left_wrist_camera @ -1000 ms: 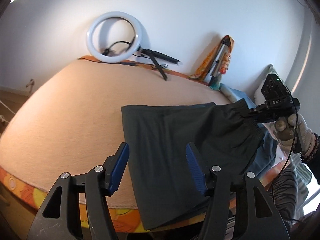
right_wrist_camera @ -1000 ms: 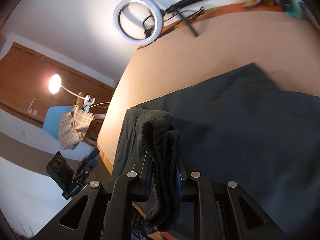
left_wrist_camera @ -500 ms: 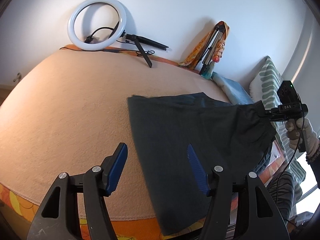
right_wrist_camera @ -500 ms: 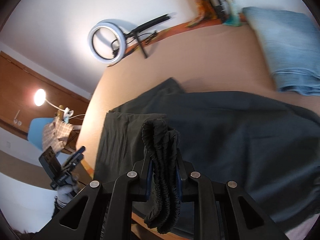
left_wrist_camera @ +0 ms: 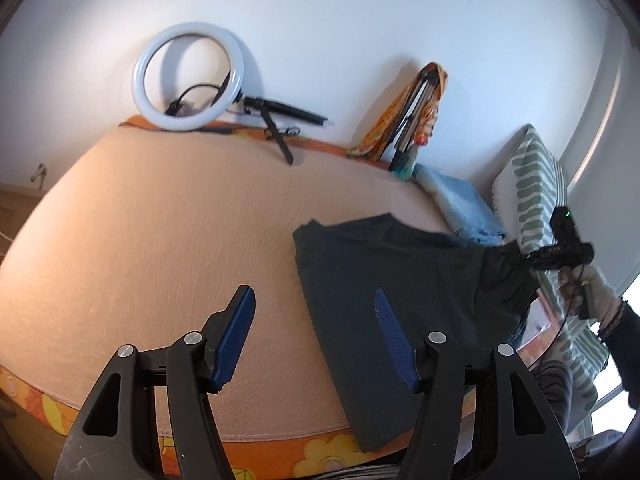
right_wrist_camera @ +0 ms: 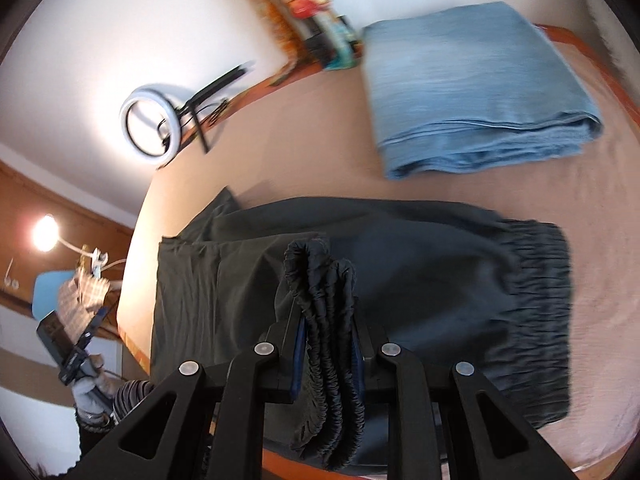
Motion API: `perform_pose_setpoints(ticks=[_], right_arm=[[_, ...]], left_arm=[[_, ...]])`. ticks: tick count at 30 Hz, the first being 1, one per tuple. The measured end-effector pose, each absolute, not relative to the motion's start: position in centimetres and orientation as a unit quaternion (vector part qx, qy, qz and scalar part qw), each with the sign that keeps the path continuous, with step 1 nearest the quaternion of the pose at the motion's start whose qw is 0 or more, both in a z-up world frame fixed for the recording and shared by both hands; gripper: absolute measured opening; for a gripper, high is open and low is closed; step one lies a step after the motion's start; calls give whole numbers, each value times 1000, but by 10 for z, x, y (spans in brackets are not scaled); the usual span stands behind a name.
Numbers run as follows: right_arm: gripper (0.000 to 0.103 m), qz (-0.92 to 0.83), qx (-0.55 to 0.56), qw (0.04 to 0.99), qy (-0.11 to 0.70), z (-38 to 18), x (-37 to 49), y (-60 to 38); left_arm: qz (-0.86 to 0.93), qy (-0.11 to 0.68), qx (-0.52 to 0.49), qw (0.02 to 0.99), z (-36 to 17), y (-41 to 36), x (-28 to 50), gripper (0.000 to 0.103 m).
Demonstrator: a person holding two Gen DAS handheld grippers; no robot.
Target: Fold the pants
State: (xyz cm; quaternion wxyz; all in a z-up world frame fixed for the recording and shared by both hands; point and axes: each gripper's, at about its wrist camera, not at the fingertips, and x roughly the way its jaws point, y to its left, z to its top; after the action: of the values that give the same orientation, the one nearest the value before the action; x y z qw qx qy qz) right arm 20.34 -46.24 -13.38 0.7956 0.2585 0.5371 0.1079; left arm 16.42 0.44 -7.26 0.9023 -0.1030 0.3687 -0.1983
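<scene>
A: Item, dark pants (right_wrist_camera: 400,280): location?
B: On the peach bed cover (left_wrist_camera: 160,240); gathered waistband (right_wrist_camera: 324,320) clamped in the right gripper (right_wrist_camera: 328,344).
A: Left gripper (left_wrist_camera: 316,336)?
B: Jaws apart, empty, above the cover left of the pants.
A: Change?
B: Right gripper has swung toward the folded blue blanket (right_wrist_camera: 472,80).

Left gripper (left_wrist_camera: 314,334): black angular frame with triangular cut-outs, ribbed blue pads, four round silver screws
Right gripper (right_wrist_camera: 327,350): same black frame, blue pads, four silver screws
Right gripper seen from the left wrist view: black boxy camera block with a small green light, white lettering too blurred to read, thin black cable
Right hand (left_wrist_camera: 588,290): pale knitted glove, dark sleeve, possibly beaded bands at the wrist
Left hand (right_wrist_camera: 93,394): pale glove, dark cuff
</scene>
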Motion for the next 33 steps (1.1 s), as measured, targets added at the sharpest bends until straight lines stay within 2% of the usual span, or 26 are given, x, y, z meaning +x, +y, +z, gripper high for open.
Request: perform_pose_setpoints(ticks=[3,7,12,28,30,31,32,33], right_arm=[[18,99,256,796,539,-138,202,-474],[18,86,252,799,539,-142,201,-487],[18,71,242,800,544,-149,203,-502],[18,55,190,810,552,-160,204,-516],[24,51,165,816,552,-154,203,-510],[30,44,153,820,550,-150,202,-507],[40,29,129,828,545,-143,200,-502],[43,16,112,835,538,-136,198,-498]], left_arm=[[-206,358,-97,906,-54,-7,161,62],[-223,348,-80,907,-34,-31,159,70],[-245,353,-71,900,-33,-59,162,70],[-206,480,-55,851,-153,-85,177,70],[-205,484,-65,848,-158,-82,175,70],[-204,484,-69,848,-160,-81,174,70],[-202,484,-74,848,-161,-80,174,70],[-201,483,-80,848,-163,-78,174,70]])
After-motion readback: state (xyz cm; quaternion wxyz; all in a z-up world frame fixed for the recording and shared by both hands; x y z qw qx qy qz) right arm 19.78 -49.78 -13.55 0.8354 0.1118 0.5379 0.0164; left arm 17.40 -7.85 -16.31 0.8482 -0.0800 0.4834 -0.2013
